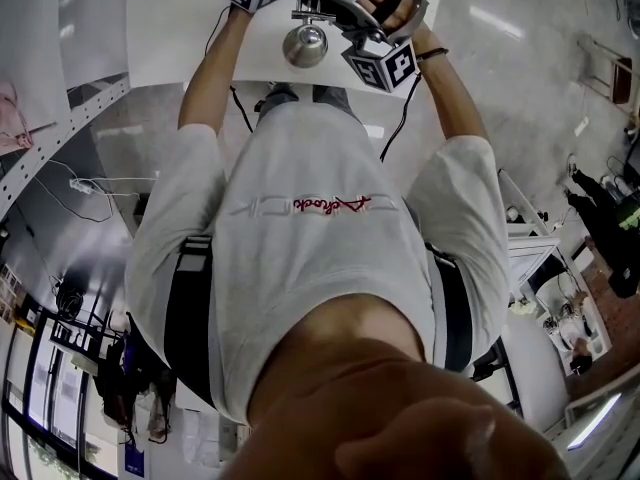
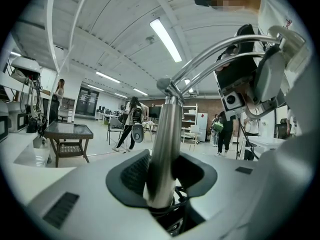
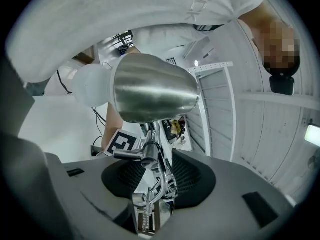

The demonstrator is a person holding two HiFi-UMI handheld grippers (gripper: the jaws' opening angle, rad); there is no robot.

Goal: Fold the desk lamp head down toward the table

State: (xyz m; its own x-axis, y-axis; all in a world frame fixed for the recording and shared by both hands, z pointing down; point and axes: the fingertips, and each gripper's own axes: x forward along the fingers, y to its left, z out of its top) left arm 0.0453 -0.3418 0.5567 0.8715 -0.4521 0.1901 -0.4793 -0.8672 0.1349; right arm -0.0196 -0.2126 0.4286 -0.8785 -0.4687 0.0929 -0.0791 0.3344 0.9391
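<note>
left gripper [image 2: 162,176]: jaws at middling width, clamped on the lamp post [image 2: 164,149]. Pads sit against both sides of the tube and the post runs straight up out of them.
right gripper [image 3: 157,176]: jaws wide, pads standing clear. The hinge joint [image 3: 147,156] and its thin chrome rods sit in the gap; no pad contact that I can make out.
lamp head [image 3: 155,86]: brushed-metal shade just above the right jaws, lying roughly sideways in the right gripper view. A white bulb [image 3: 90,86] pokes out of its mouth to the left. In the head view it sits between the two grippers, over the table.
lamp arms [image 2: 225,46]: twin curved rods leave the top of the post and sweep up and over to the right, toward the right gripper's body.
clearance at jaws: the left gripper's marker cube [image 3: 121,145] shows just behind the hinge. Both grippers are close in, one on each side of the head, so it's tight there.
right hand [image 1: 385,3]: wrapped around its gripper, wrist above the table's near edge.
table [image 1: 180,28]: white top. Near edge runs across just ahead of the person's torso, and the lamp is close to that edge. Bare top lies left of the lamp.
room: open hall beyond the post, with strip lights [image 2: 167,39] overhead. A low glass-topped table [image 2: 70,131] stands to the left, a shelf unit [image 2: 190,121] is further back, and people [image 2: 131,121] are well beyond the lamp.
</note>
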